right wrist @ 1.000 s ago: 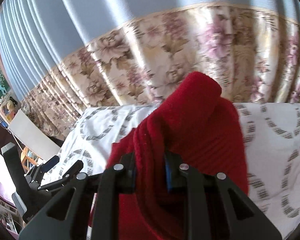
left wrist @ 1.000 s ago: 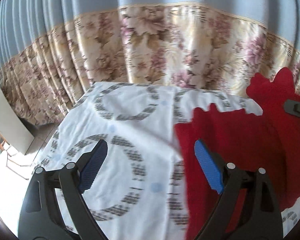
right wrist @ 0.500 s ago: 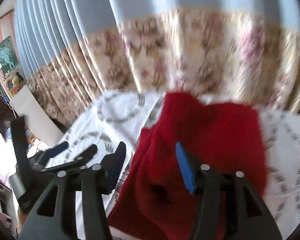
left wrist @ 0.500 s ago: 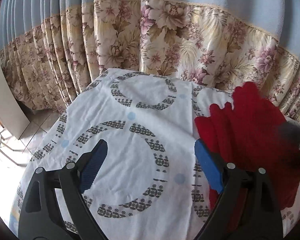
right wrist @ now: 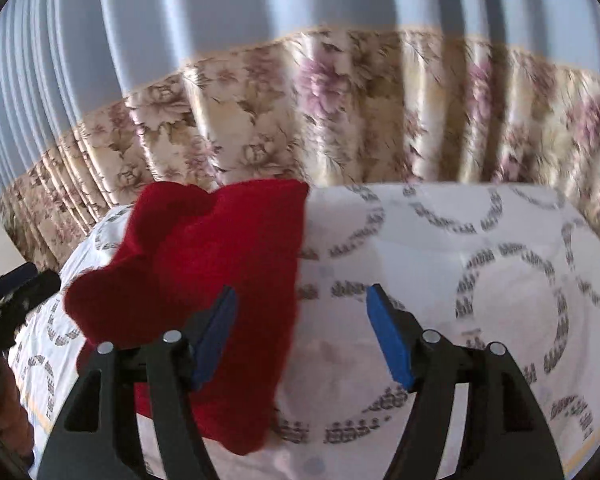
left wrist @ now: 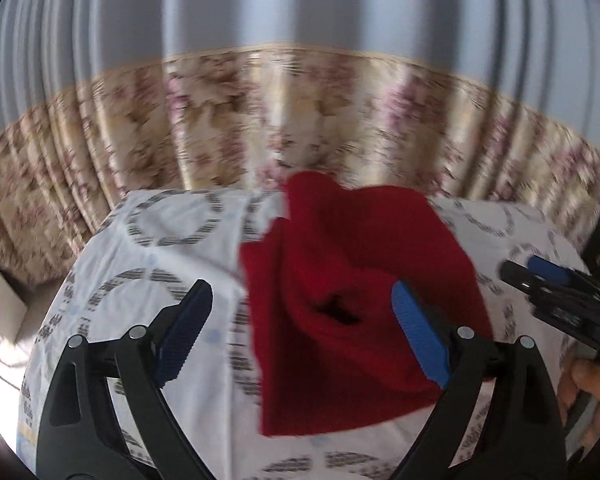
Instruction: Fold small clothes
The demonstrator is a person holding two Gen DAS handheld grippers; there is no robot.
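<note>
Red garment (right wrist: pixel 204 264) lies bunched and half-folded on the patterned sheet (right wrist: pixel 440 264) covering the desk, just ahead and left of the right gripper (right wrist: pixel 300 336), whose jaws have just been opening and now stand wide with nothing between them, so the cloth it gripped a second ago is released. The left gripper (left wrist: pixel 300 336) also gapes empty, garment just beyond it. A fold looks laid, though blur hides how neatly

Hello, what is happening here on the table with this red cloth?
A person is folding a red garment on a patterned tablecloth with two handheld grippers. The right gripper has just been opening and holds nothing between its fingers. The left gripper is open above the garment, which lies loosely folded.
</note>
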